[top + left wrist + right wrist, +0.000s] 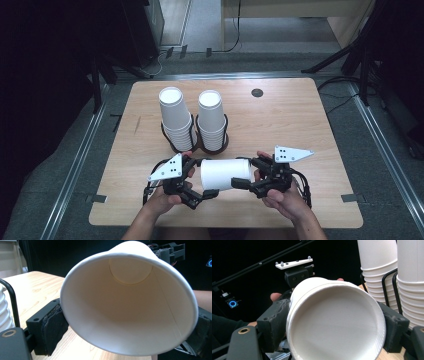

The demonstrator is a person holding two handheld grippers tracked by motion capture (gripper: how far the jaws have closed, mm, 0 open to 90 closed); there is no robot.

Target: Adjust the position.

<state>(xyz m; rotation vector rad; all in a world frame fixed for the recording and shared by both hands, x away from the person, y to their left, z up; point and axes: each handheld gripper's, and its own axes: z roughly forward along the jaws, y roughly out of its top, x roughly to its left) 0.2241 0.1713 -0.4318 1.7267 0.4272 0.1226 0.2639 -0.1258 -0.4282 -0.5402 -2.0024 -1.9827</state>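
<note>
paper cup (225, 173) is clamped sideways by left gripper (199, 181) at 9 o'clock and right gripper (246, 173) at 3; it could be crushed if squeezed harder.

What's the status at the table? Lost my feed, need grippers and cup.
Left gripper clamped on paper cup at open end. Right gripper around base end, pads against it. Cup held level above table. Two cup stacks behind, apart.
</note>
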